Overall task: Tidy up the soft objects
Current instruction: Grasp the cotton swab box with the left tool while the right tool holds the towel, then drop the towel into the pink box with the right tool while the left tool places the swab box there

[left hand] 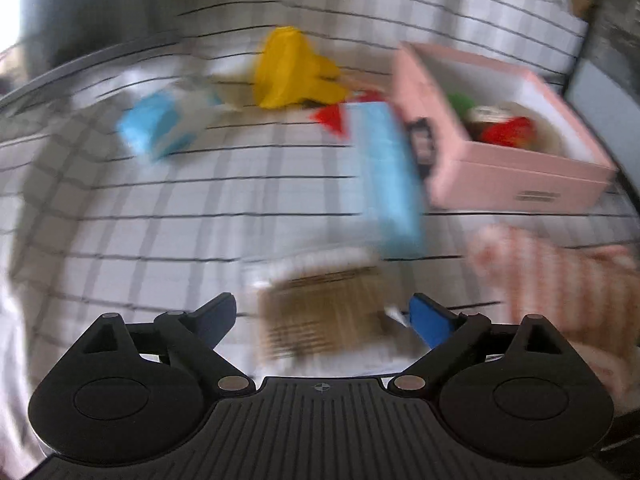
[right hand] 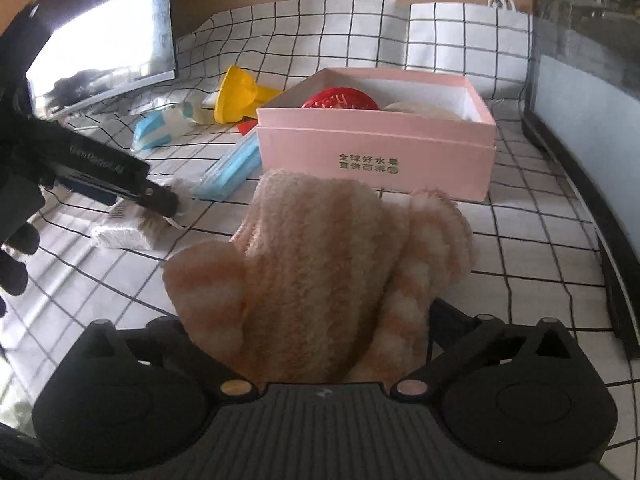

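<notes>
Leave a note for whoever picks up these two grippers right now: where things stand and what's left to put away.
Left gripper: open, empty, over a small brown-labelled pack.
Right gripper: jaws wide, the fuzzy striped socks between them; pads hidden, so I can't confirm a grip.
Pink box: already holds a red item and a pale one.
Still out on the checked cloth: socks, blue masks, blue-and-white bundle, yellow bag.
</notes>
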Motion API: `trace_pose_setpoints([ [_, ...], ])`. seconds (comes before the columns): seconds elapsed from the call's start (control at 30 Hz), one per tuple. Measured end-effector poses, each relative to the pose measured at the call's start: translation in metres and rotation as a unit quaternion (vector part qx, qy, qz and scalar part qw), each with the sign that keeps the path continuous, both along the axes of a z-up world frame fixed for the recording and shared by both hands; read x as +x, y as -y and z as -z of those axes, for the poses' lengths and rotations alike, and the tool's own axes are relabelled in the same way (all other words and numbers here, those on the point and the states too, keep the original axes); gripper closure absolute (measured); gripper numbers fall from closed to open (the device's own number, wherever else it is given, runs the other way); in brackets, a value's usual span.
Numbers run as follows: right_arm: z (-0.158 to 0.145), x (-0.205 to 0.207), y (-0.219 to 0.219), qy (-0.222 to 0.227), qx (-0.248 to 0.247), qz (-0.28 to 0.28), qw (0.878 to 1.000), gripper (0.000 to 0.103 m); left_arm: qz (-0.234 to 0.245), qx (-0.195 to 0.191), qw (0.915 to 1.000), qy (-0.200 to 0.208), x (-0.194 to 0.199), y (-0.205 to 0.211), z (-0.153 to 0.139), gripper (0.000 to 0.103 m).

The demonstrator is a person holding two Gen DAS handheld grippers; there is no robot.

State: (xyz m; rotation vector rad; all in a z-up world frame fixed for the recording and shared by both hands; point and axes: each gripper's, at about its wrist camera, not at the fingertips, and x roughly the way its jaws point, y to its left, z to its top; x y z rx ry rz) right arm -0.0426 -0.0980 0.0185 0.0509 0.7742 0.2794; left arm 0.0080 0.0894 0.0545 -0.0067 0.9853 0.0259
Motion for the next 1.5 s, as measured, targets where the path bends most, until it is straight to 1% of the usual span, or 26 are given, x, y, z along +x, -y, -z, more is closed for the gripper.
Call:
trace_pose_setpoints([
  [0.07,-0.002,0.002,0.003,-0.009,0.011,-0.003,1.0,0.0,-0.015,-0.028,0.9994,-0.016,0.005,-0.009,0.004,0.006],
  [0.13,-0.003,0.004,0.005,-0.017,0.017,-0.005,1.0,0.0,-0.01,-0.054,0.9982,-0.023,0.013,-0.007,0.009,0.006],
  [0.2,-0.003,0.006,0.006,-0.022,0.016,-0.013,1.0,0.001,-0.001,-0.047,0.9988,-0.013,0.018,-0.001,0.012,0.006],
  [0.23,-0.004,0.007,0.005,-0.027,0.008,-0.025,0.999,0.007,0.001,-0.044,0.999,-0.006,0.02,0.0,0.013,0.006],
  [0.27,-0.005,0.009,0.005,-0.033,0.0,-0.035,0.999,0.009,0.0,-0.046,0.9989,-0.001,0.022,0.0,0.013,0.006],
  [0.3,-0.009,0.009,0.006,-0.04,-0.006,-0.038,0.998,0.01,-0.002,-0.051,0.9987,0.004,0.023,-0.002,0.013,0.008],
  [0.33,-0.014,0.008,0.007,-0.037,-0.007,-0.037,0.999,0.01,0.0,-0.056,0.9984,0.01,0.024,-0.005,0.013,0.018],
  [0.37,-0.023,0.003,0.009,-0.02,-0.012,-0.025,0.999,0.01,0.004,-0.058,0.9981,0.019,0.024,-0.007,0.011,0.027],
  [0.4,-0.03,-0.001,0.01,-0.002,-0.019,-0.012,1.0,0.01,0.012,-0.062,0.9977,0.026,0.022,-0.01,0.011,0.028],
  [0.47,-0.042,-0.008,0.008,0.041,-0.044,0.018,0.998,0.007,0.024,-0.078,0.9964,0.022,0.016,-0.021,0.01,0.028],
  [0.53,-0.042,-0.002,0.006,0.051,-0.055,0.037,0.996,0.007,0.034,-0.085,0.9956,0.02,0.007,-0.032,0.01,0.028],
  [0.6,-0.033,0.012,0.002,0.027,-0.055,0.051,0.997,0.007,0.037,-0.078,0.9961,0.014,-0.003,-0.044,0.007,0.028],
  [0.67,-0.02,0.03,-0.001,-0.009,-0.046,0.061,0.997,0.007,0.037,-0.069,0.9969,0.006,-0.014,-0.057,0.005,0.028],
  [0.73,-0.012,0.041,-0.003,-0.035,-0.037,0.073,0.996,0.007,0.045,-0.07,0.9965,-0.007,-0.025,-0.071,0.002,0.027],
  [0.8,-0.011,0.043,-0.005,-0.043,-0.028,0.082,0.995,0.009,0.052,-0.078,0.9955,-0.019,-0.034,-0.082,0.0,0.027],
  [0.87,-0.012,0.042,-0.009,-0.043,-0.034,0.085,0.995,0.016,0.072,-0.081,0.9937,-0.029,-0.041,-0.088,0.0,0.027],
  [0.9,-0.012,0.041,-0.011,-0.043,-0.037,0.084,0.995,0.024,0.085,-0.075,0.9931,-0.029,-0.044,-0.087,0.001,0.027],
  [0.97,-0.013,0.041,-0.015,-0.051,-0.039,0.073,0.995,0.035,0.111,-0.048,0.9923,-0.025,-0.05,-0.079,0.002,0.026],
  [1.03,-0.017,0.039,-0.017,-0.052,-0.042,0.069,0.995,0.054,0.138,-0.021,0.9899,-0.024,-0.052,-0.069,0.004,0.026],
  [1.07,-0.019,0.038,-0.019,-0.054,-0.047,0.064,0.995,0.059,0.154,-0.01,0.9878,-0.022,-0.053,-0.064,0.003,0.027],
  [1.1,-0.023,0.038,-0.02,-0.055,-0.049,0.06,0.995,0.065,0.171,-0.008,0.9851,-0.02,-0.054,-0.059,0.003,0.028],
  [1.2,-0.047,0.039,-0.016,-0.046,-0.041,0.056,0.997,0.068,0.204,-0.027,0.9786,-0.012,-0.05,-0.052,-0.004,0.029],
  [1.27,-0.079,0.043,-0.007,-0.009,-0.027,0.061,0.998,0.068,0.218,-0.049,0.9746,0.004,-0.037,-0.046,-0.017,0.03],
  [1.33,-0.108,0.054,0.002,0.033,-0.031,0.071,0.996,0.068,0.226,-0.08,0.9706,0.019,-0.018,-0.041,-0.033,0.03],
  [1.43,-0.142,0.082,0.013,0.077,-0.028,0.091,0.992,0.068,0.238,-0.109,0.9626,0.071,0.013,-0.025,-0.069,0.03],
  [1.5,-0.152,0.103,0.018,0.095,-0.029,0.097,0.99,0.067,0.244,-0.125,0.9562,0.101,0.033,-0.015,-0.091,0.03],
])
